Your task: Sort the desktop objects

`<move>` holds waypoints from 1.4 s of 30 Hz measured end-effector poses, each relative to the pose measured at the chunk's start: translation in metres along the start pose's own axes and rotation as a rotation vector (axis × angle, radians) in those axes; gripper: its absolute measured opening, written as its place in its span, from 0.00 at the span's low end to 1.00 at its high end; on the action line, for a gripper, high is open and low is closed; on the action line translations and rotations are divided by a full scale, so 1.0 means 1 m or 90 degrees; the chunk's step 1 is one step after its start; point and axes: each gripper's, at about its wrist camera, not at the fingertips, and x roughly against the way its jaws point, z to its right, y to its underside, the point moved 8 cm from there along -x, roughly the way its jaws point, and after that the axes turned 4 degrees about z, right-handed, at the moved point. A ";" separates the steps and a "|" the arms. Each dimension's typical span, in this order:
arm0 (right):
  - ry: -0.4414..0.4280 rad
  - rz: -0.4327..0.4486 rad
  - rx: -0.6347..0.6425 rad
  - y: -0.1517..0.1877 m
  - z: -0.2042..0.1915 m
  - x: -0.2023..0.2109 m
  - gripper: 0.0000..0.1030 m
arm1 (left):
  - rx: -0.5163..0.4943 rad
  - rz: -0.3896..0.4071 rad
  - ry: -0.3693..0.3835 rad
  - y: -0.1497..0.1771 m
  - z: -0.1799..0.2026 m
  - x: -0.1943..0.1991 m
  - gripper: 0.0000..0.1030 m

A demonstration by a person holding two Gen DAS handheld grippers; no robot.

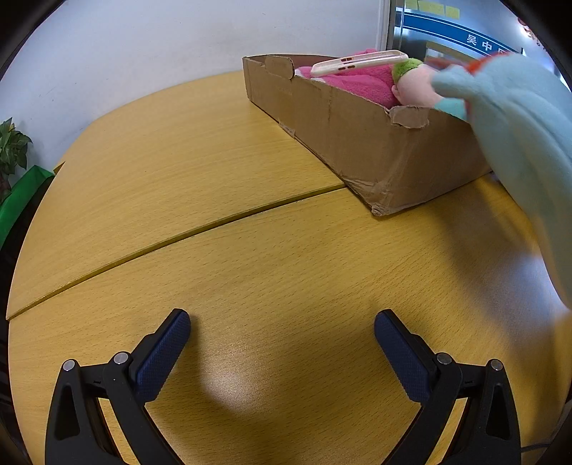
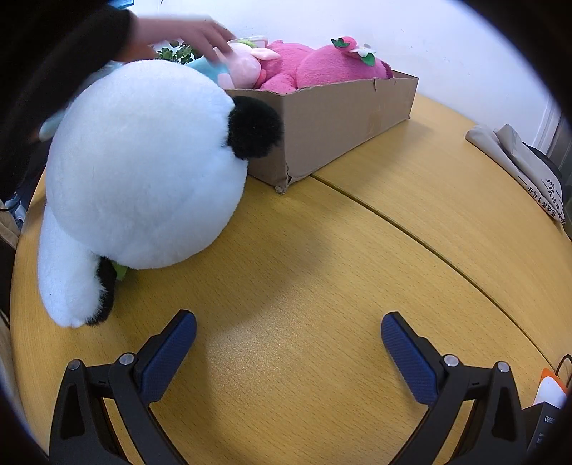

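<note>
Cardboard box (image 2: pixel 321 118): on the far part of the wooden table (image 2: pixel 304 286), holding a pink plush (image 2: pixel 321 68), a smaller pale-pink plush (image 2: pixel 243 68) and a phone case (image 1: pixel 357 62) lying on top.
Panda plush (image 2: pixel 143 168): on the table just before the box's near left corner, its black ear against the box wall — it hides that end of the box.
Light-blue plush (image 1: pixel 507 118): blurred, at the box's right end.
Bare hand (image 2: pixel 189 32): blurred, over the box contents.
Left gripper (image 1: pixel 282 354): jaws wide apart, holding nothing, above bare tabletop.
Right gripper (image 2: pixel 287 356): jaws wide apart, empty — panda to its left.
Surroundings: folded bag (image 2: pixel 518 164) at the table's right edge; potted plant (image 1: pixel 10 150) beyond the left edge.
</note>
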 end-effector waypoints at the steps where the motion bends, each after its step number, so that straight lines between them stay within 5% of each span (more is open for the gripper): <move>1: 0.000 0.000 0.000 0.000 0.000 0.000 1.00 | 0.000 0.000 0.000 -0.001 0.000 -0.001 1.00; 42: 0.002 -0.001 -0.001 0.003 -0.007 0.002 1.00 | 0.000 0.002 -0.002 0.010 0.000 0.009 1.00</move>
